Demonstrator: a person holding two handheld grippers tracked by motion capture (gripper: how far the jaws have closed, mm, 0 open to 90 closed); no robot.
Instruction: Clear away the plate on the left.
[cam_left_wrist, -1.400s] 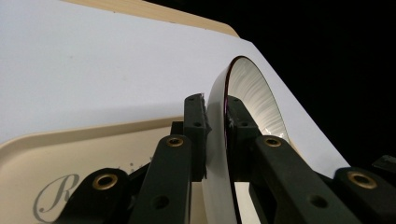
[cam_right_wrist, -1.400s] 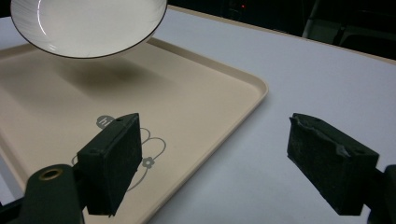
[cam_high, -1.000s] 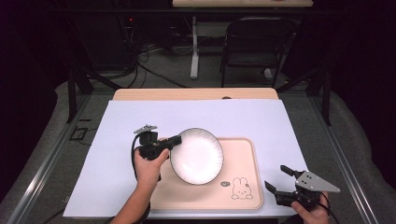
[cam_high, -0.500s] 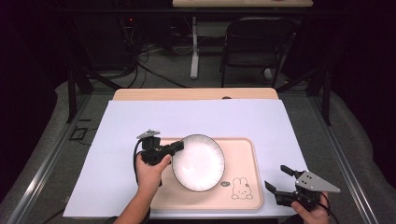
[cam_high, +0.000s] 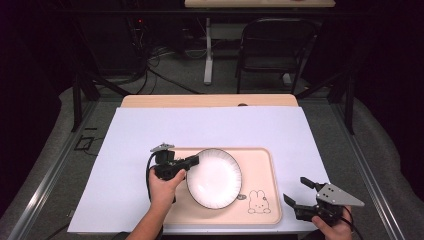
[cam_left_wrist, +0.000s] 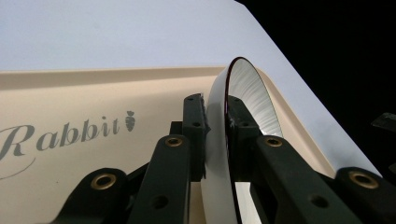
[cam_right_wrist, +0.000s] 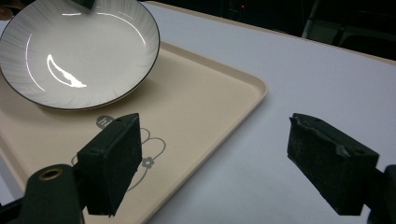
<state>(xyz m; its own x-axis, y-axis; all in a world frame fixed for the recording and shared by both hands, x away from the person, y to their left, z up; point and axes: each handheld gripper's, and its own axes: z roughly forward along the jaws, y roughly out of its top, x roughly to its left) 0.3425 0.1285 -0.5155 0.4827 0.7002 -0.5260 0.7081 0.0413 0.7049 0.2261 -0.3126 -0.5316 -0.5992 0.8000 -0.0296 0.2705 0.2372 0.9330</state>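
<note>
Compared to a second ago, the left gripper (cam_high: 194, 161) has slid the plate (cam_high: 214, 178) it's pinching by the rim further down onto the tray (cam_high: 260, 165), while the right gripper (cam_high: 300, 192) sits wide open, unmoved.

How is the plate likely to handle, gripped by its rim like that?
The plate looks glazed, with a bright glare, so probably slippery in the left gripper, whose jaws pinch just the rim. It seems stiff and likely ceramic, so fragile if dropped on the tray. Held at one edge, it may tilt.
</note>
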